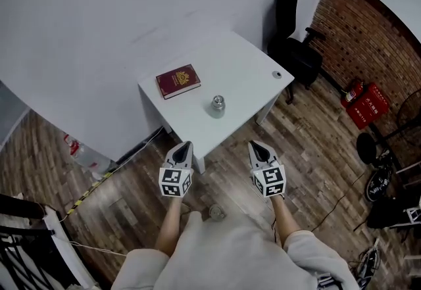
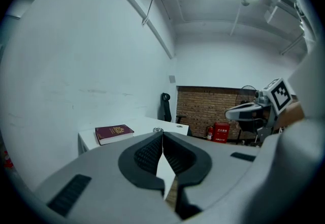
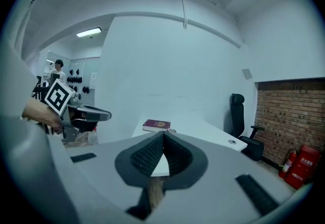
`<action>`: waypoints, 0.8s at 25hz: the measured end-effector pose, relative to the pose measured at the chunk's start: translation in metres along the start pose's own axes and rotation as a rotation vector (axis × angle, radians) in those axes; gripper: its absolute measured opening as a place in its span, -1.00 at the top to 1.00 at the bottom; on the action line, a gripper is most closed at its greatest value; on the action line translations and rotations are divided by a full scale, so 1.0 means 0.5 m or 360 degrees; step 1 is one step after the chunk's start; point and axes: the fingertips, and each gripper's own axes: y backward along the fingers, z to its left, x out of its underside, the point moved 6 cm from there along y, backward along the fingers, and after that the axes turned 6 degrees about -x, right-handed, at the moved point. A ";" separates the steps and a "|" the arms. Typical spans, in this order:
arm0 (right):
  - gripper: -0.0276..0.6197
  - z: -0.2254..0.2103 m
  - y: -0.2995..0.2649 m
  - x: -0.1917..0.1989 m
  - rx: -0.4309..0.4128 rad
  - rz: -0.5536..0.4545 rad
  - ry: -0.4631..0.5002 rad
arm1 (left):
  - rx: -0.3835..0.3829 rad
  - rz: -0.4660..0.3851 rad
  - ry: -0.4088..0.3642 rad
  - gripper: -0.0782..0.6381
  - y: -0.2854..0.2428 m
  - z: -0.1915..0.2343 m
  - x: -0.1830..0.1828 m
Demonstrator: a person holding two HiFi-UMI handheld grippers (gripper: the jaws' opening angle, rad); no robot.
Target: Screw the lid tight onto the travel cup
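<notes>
Both grippers hang short of the small white square table (image 1: 243,65), so the step in hand is the approach. The left gripper (image 1: 187,145) has its jaws pressed together on nothing, and the right gripper (image 1: 254,145) is the same: closed and empty. The small silvery metal travel cup (image 1: 218,105) stands upright near the table's front edge, just beside the maroon hardback book (image 1: 177,81). A small round grey disc (image 1: 277,74), probably the lid, lies well apart from the cup at the table's right corner.

To do this well, both sets of jaws should part before reaching in. The left one is best placed to clamp the cup low on its body, while the right fetches the disc. Set it level on the rim first – a tilted start risks cross-threading – then turn until it seats firmly
</notes>
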 end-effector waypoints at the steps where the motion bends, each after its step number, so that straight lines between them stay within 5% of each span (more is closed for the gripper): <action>1: 0.91 -0.004 -0.012 0.000 0.0002 0.0004 -0.0006 | 0.0005 0.0003 0.0001 0.76 -0.012 0.007 -0.001; 20: 0.92 -0.118 -0.173 0.006 -0.0045 0.0061 -0.0072 | 0.0016 0.0088 0.0004 0.76 -0.201 0.057 -0.017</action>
